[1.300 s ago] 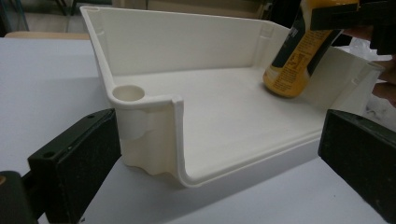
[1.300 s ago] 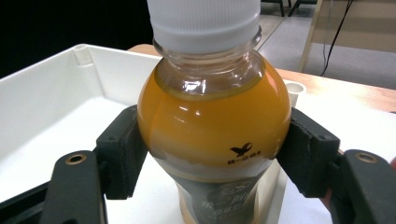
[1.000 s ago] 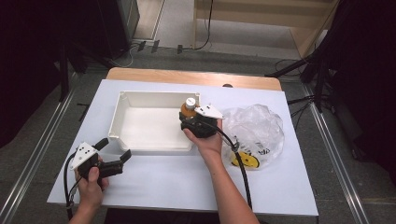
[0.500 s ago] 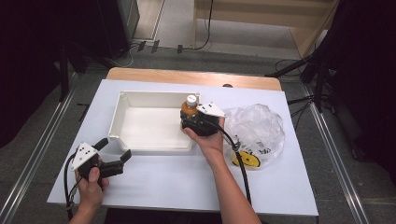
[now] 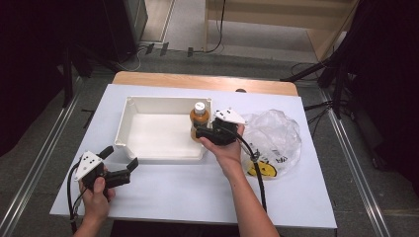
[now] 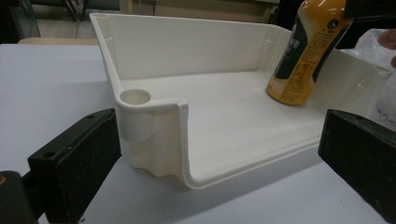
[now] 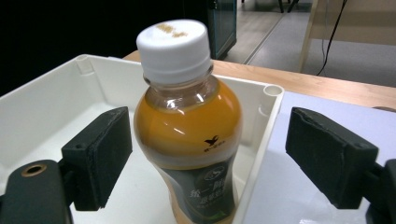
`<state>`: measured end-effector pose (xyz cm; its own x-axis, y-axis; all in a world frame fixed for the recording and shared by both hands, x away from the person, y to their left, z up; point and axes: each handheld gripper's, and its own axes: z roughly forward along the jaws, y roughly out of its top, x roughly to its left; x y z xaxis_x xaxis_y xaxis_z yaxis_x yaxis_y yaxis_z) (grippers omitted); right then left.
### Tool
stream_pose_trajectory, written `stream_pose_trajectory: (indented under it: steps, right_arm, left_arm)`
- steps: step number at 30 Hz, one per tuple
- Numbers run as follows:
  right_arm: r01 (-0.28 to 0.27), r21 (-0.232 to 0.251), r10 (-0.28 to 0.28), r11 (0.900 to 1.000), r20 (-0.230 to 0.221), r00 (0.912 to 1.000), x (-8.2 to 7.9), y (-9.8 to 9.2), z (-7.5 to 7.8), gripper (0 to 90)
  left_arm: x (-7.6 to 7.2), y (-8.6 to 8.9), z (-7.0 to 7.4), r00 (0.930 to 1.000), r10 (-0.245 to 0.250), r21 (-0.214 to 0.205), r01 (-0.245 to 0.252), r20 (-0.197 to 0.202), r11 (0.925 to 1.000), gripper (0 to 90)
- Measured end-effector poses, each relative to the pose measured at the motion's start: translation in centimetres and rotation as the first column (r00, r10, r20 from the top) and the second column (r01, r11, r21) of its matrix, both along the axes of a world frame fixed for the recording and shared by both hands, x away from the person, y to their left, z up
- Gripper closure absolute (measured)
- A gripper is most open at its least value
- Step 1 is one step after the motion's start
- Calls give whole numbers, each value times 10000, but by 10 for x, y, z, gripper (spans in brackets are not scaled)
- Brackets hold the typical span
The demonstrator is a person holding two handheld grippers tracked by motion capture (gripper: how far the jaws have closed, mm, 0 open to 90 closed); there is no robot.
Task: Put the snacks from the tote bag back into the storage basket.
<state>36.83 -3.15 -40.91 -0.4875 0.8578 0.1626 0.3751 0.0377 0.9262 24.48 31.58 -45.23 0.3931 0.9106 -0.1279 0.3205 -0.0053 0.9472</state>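
Observation:
An orange drink bottle [image 5: 199,118] with a white cap stands upright inside the white tray [image 5: 163,100], at its right end near the far corner. My right gripper [image 5: 198,130] is open, one jaw on each side of the bottle [image 7: 187,126], with gaps visible between the pads [image 7: 100,149] and the bottle. The right gripper [image 7: 212,149] reaches over the tray's right wall. My left gripper [image 5: 119,157] is open and holds nothing, low on the table just before the tray's near-left corner [image 6: 154,135]. The bottle [image 6: 303,51] appears at the upper right of the left gripper view.
A crumpled clear plastic bag [image 5: 274,133] lies right of the tray, with a yellow smiley-face item [image 5: 262,169] at its near edge. The right gripper's cable [image 5: 257,177] trails along the forearm. The white tabletop [image 5: 188,192] meets a wooden strip [image 5: 197,81] at the far side.
The right hand and the bottle have shifted slightly toward the tray's far side. The left gripper has stayed where it was.

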Motion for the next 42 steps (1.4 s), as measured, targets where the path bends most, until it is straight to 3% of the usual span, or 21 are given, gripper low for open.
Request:
stream_pose_trajectory:
  steps: [24,42]
  right_arm:
    - [112,507,-140,9987,562,9983,-36,-42,21,155]
    - [768,574,-800,9954,545,9953,-52,-87,5,155]
  left_arm:
    - [0,0,0,10000,47,-4,-47,-10,10000,0]
    - [0,0,0,9999,154,13,-154,3,9999,0]
